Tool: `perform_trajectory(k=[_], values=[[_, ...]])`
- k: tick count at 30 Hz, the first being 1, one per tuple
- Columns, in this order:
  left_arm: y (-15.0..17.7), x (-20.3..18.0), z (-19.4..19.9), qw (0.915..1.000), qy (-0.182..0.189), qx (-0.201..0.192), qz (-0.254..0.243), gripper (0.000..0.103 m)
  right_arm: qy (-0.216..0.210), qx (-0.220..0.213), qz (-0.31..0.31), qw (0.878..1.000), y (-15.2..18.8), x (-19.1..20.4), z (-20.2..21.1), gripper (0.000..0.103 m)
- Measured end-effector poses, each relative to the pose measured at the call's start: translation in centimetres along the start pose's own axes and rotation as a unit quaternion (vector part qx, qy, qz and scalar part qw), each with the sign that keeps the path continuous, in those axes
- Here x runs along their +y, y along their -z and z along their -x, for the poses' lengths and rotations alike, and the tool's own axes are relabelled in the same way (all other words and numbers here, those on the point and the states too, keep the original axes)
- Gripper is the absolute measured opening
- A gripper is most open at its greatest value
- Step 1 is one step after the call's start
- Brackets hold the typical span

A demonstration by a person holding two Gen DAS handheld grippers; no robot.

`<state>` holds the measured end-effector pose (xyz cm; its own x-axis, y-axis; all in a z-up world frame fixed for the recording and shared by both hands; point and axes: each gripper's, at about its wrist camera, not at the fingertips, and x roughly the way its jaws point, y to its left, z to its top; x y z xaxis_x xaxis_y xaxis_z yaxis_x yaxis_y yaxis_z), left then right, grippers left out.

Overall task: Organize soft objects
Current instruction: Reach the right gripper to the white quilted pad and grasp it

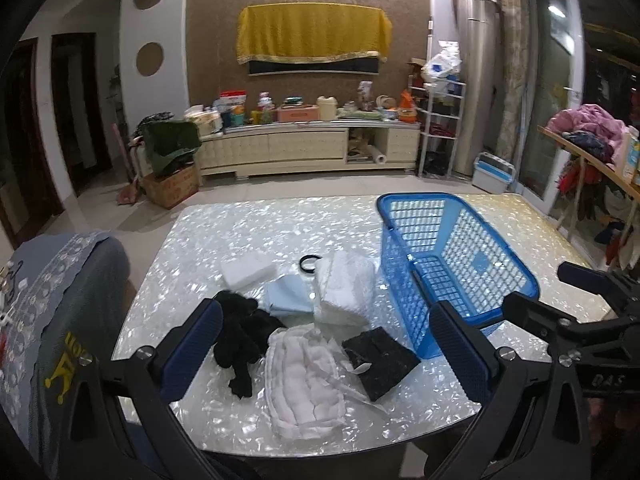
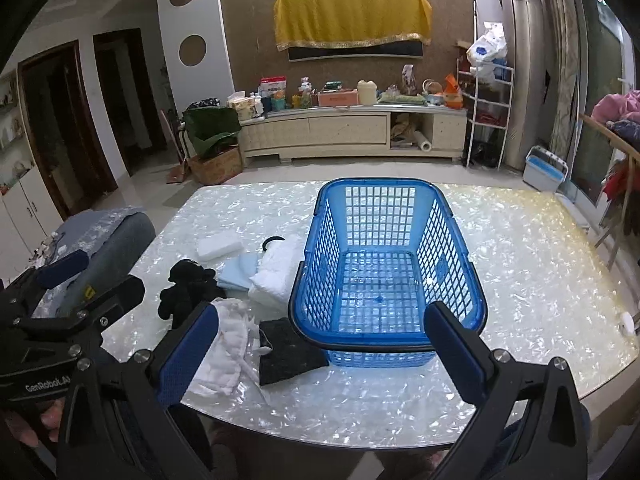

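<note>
Soft items lie in a cluster on the pearly table (image 1: 248,232): a white padded cloth (image 1: 304,380), a black square pad (image 1: 380,360), a black fabric bundle (image 1: 240,340), a light blue folded cloth (image 1: 288,294), a white folded towel (image 1: 344,288), a white sponge block (image 1: 248,270) and a black hair ring (image 1: 310,262). A blue plastic basket (image 2: 384,264) stands empty to their right. My left gripper (image 1: 328,350) is open above the near cloths. My right gripper (image 2: 320,348) is open in front of the basket's near rim.
A chair with a grey cover (image 1: 60,320) stands at the table's left side. A small white round object (image 2: 626,322) lies near the table's right edge. Beyond the table are a cluttered TV cabinet (image 1: 304,144), a cardboard box (image 1: 172,188) and a clothes-laden rack (image 1: 592,140).
</note>
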<state>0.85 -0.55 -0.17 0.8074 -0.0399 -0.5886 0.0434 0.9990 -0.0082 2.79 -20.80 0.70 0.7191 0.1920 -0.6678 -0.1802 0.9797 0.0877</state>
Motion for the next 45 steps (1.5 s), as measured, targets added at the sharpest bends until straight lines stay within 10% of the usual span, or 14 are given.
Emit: perform_trajectory(k=[11,18,45], values=[[-2.5,2.4,-1.7,0.9990,0.029,0.027,-0.021,0.103,0.040,-0.018,0.074,0.996,-3.2,2.2,-1.1,0.103],[-2.6,5.6,-3.3,0.9971,0.019,0.071,-0.021,0.103,-0.010,0.007,0.102,0.995,-4.5,5.4,-4.3,0.103],[7.0,15.7,-14.0,0.9708,0.006,0.239,0.023,0.103,-0.056,0.282,0.096,0.953,3.5,13.5,-22.0,0.081]])
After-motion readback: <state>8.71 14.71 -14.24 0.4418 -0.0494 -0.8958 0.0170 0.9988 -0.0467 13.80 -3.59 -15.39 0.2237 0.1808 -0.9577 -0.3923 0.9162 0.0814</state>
